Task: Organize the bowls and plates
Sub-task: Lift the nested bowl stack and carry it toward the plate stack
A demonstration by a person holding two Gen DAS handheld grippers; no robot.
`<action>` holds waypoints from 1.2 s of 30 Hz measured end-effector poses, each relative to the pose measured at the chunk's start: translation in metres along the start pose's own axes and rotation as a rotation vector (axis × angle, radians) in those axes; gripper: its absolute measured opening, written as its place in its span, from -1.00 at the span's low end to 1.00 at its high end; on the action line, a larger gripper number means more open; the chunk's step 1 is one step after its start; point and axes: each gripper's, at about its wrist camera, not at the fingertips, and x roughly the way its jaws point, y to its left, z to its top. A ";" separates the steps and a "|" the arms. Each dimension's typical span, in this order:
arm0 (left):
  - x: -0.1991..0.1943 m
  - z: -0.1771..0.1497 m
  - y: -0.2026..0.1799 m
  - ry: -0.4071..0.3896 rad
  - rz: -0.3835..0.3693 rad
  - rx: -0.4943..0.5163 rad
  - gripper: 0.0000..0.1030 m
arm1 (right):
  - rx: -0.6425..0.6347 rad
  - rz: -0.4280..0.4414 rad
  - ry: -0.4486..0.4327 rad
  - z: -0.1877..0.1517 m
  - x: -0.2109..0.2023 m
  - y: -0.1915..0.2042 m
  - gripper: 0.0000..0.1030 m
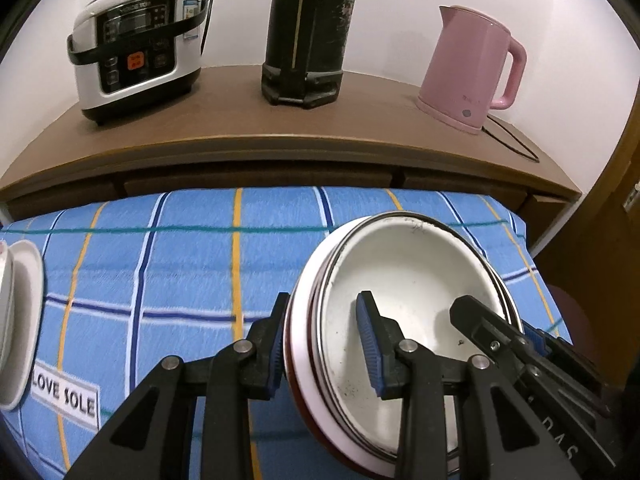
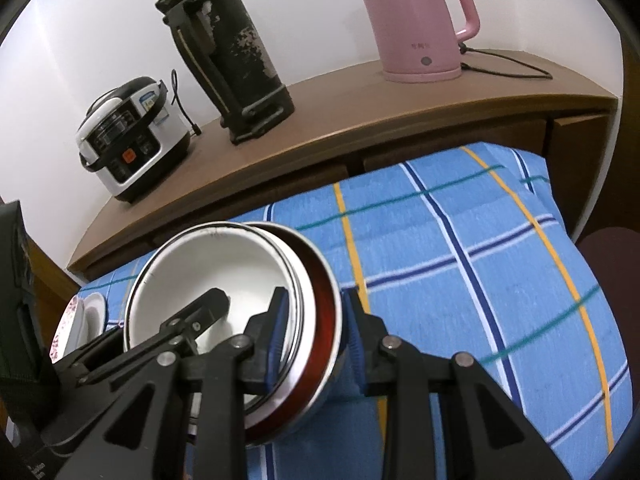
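Both claws are on one nested stack of bowls (image 1: 400, 320): a white enamel bowl with a dark rim sits inside at least one more, the outermost showing a red-brown wall in the right wrist view. My left claw (image 1: 324, 344) is partly closed on the stack's left wall, one blue pad outside and one inside the white bowl. My right claw (image 2: 316, 340) is closed narrower on the opposite wall, pads either side of the layered rims. The stack is tilted, its mouth turned toward the cameras, and sits low over the blue checked cloth (image 1: 180, 280) on the near-right part of the desk; I cannot tell whether its underside touches the cloth or is just clear of it. Further dishes (image 1: 20, 320) stand at the far left edge of the cloth, well apart from the stack. Beyond the cloth, on the wooden shelf (image 1: 280, 120), are a rice cooker (image 1: 136, 44), a dark flask (image 1: 308, 32) and a pink kettle (image 1: 472, 68). Risks from here: each claw pinches only rims, so the smooth enamel inner bowl could slide out of the tilted nest if the tilt grows. If my two hands drift apart or twist unequally, one pad may slip off and the stack would swing on the other. Setting down on soft cloth, the stack may rock or tip.
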 end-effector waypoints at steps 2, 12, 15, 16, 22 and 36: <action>-0.007 -0.006 0.001 0.002 0.004 0.001 -0.30 | -0.003 -0.002 0.002 -0.006 -0.006 0.003 -0.45; -0.029 -0.025 0.004 -0.006 0.023 0.009 -0.31 | -0.009 0.001 0.008 -0.026 -0.023 0.012 -0.45; -0.034 -0.028 0.005 -0.009 0.025 0.011 -0.31 | -0.016 -0.002 0.008 -0.031 -0.027 0.015 -0.46; -0.035 -0.030 0.007 -0.008 0.027 0.010 -0.31 | -0.018 0.000 0.009 -0.032 -0.028 0.016 -0.45; -0.046 -0.038 0.014 -0.010 0.045 0.006 -0.31 | -0.029 0.014 0.019 -0.040 -0.032 0.025 -0.45; -0.069 -0.049 0.029 -0.029 0.065 -0.008 -0.32 | -0.054 0.028 0.011 -0.052 -0.045 0.048 -0.46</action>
